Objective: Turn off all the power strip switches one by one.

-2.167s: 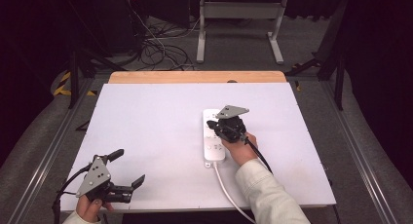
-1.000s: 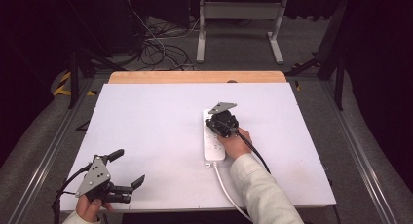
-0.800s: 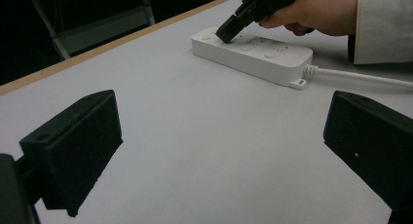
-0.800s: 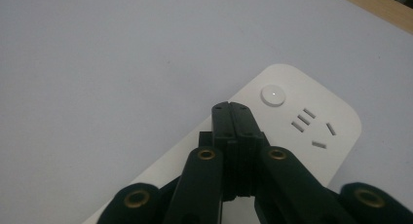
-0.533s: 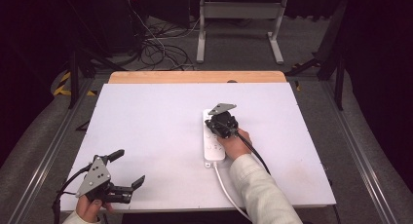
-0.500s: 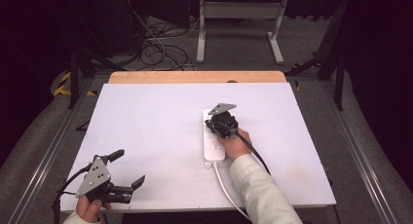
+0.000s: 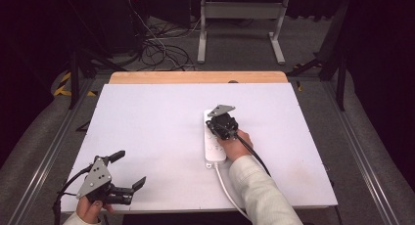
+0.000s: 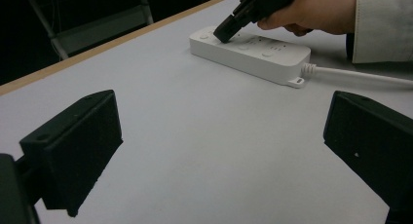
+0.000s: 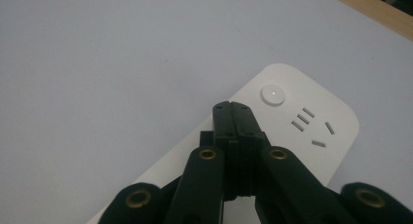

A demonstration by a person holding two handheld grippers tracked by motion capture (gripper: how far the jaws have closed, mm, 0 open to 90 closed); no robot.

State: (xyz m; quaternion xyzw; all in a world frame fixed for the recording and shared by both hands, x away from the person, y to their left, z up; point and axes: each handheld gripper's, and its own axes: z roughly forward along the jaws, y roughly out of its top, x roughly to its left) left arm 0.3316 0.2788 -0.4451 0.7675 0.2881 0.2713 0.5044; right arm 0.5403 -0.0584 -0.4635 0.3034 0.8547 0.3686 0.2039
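At the near left corner of the white surface (image 7: 147,122), a hand (image 7: 90,209) holds the left tongs (image 7: 128,172) just above the sheet, their jaws spread wide with nothing between them. From the left gripper view the two black jaws stand far apart at either side, with bare surface (image 8: 195,136) between them and the power strip (image 8: 253,56) farther off.

Toward the middle of the surface, slightly right of centre, lies the white power strip (image 7: 214,142), running near to far, flat on the sheet. Its white cord (image 7: 227,191) leaves the near end and runs back toward the near edge, beside the pale sleeve (image 7: 259,195) of the person's right arm. The right hand (image 7: 236,146) holds the right tongs (image 7: 219,123) over the far part of the strip. Their jaws are pressed together with no gap, gripping nothing, and in the left gripper view the tip of the right tongs (image 8: 225,34) touches the strip's top face.

Seen from the right gripper view, the closed right tongs (image 9: 233,118) point at the strip (image 9: 302,136) just short of a group of socket slots (image 9: 311,126) and a round button (image 9: 272,95) near the rounded far end.

Beyond the white sheet, a wooden strip (image 7: 195,77) edges the far side, and past it cables (image 7: 161,51) lie on the floor by a metal stand (image 7: 240,19).
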